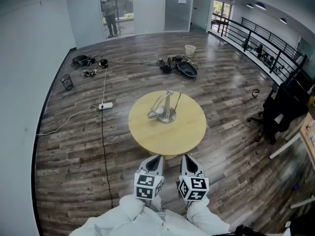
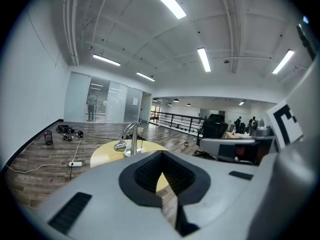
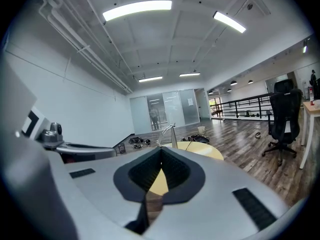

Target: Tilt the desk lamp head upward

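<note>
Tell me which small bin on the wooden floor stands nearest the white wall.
The dark mesh bin, close beside the white wall at left; the pale cream bucket stands out on the open floor.

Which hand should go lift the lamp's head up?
Probably the left gripper: the lamp head droops straight ahead of it, while the right gripper sits off to the side. Both are shut and empty.

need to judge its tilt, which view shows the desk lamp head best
The left gripper view: the lamp head shows side-on, drooping beside its post. The head view shows it small, from above. The right gripper view shows only the lamp arm.
</note>
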